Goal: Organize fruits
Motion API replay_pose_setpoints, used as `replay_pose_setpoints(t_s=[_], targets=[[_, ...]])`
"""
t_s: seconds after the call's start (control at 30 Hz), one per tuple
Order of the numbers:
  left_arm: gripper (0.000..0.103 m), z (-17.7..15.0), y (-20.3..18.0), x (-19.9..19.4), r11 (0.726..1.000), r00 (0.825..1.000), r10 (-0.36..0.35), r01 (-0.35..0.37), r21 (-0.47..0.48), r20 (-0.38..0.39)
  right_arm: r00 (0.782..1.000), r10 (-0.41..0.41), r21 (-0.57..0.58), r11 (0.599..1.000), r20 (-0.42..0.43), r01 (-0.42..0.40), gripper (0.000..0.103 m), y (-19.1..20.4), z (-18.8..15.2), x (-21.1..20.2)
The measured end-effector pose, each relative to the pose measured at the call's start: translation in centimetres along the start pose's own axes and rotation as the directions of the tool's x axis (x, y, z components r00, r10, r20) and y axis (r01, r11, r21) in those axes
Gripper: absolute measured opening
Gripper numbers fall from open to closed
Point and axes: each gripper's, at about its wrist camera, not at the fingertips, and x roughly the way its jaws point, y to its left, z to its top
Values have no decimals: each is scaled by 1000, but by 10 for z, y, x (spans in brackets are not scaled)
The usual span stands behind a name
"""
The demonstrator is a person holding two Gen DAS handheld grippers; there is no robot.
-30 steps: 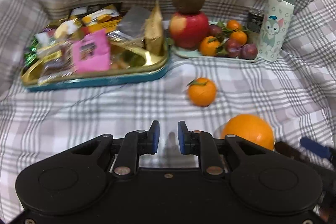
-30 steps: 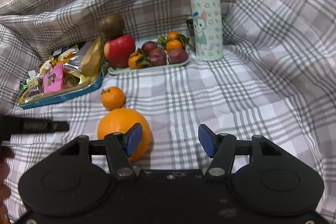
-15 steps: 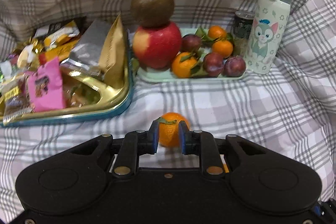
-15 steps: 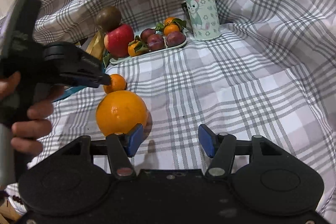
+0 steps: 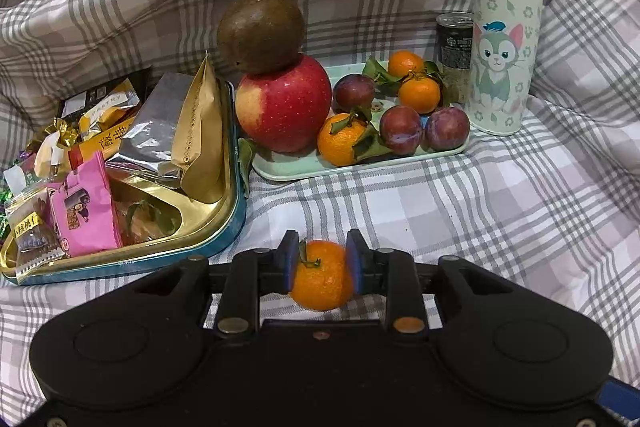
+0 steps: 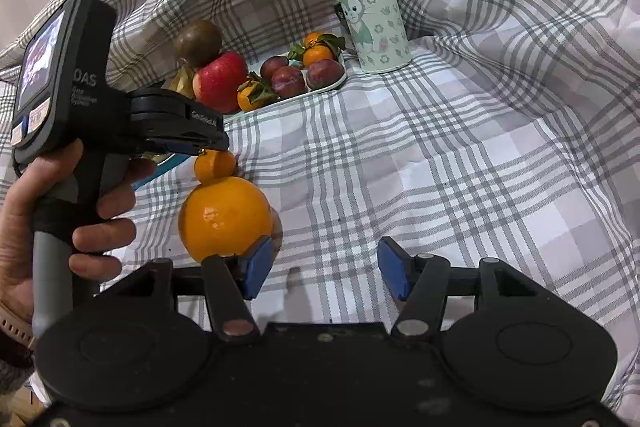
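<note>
Mandarin (image 5: 321, 275) between left gripper's (image 5: 321, 263) just-opening jaws, on plaid cloth (image 5: 500, 211)

**Mandarin between the left gripper's pads**

The left gripper (image 5: 321, 259), its jaws just opened wider, straddles a small mandarin (image 5: 320, 277) on the checked cloth (image 5: 500, 219). Beyond, a pale green tray (image 5: 288, 169) carries an apple (image 5: 282, 105), plums and mandarins beside a gold snack tin (image 5: 224, 227).

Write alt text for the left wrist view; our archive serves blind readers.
The left claw has a mandarin between its blue pads, its jaws having just been opening around it, over a plaid cloth. Behind are a fruit tray, a snack tin and a bottle.
</note>
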Motion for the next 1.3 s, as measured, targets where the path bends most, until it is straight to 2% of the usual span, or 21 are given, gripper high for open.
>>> replay_pose_setpoints(t_s=[0.2, 0.33, 0.5, 0.6, 0.7, 0.77, 0.8, 0.93, 1.07, 1.17, 1.3], targets=[[45, 3, -7, 7, 999, 1000, 27, -27, 31, -13, 1000, 8, 5, 1000, -1, -8, 61, 2, 0, -3], [51, 2, -3, 15, 1000, 999, 24, -24, 17, -32, 1000, 13, 0, 1000, 0, -13, 61, 5, -1, -5], [48, 0, 7, 7, 999, 999, -13, 11, -42, -37, 1000, 5, -11, 1000, 0, -5, 61, 6, -2, -6], [46, -5, 12, -3, 999, 999, -27, 25, -46, -30, 1000, 0, -17, 1000, 3, 0, 61, 7, -2, -8], [40, -12, 18, -19, 999, 999, -31, 31, -39, -16, 1000, -2, -30, 1000, 8, 3, 61, 11, -2, -11], [30, -19, 25, -30, 999, 999, -31, 31, -42, -15, 1000, -4, -41, 999, 10, 4, 61, 15, -4, -13], [28, -23, 29, -35, 998, 999, -35, 34, -48, -18, 1000, -3, -44, 999, 9, 3, 61, 17, -4, -14], [28, -44, 43, -45, 996, 995, -63, 59, -63, -72, 1000, 3, -56, 998, 11, -3, 61, 25, -6, -19], [28, -77, 60, -51, 995, 992, -43, 32, -96, -119, 1000, 1, -79, 997, 16, 1, 61, 32, -9, -23], [28, -93, 71, -60, 994, 993, -25, 12, -113, -112, 1000, -3, -103, 995, 21, 5, 61, 38, -11, -26], [28, -91, 77, -72, 988, 997, -54, 44, -147, -62, 1000, -5, -126, 992, 31, 9, 61, 43, -11, -26]])
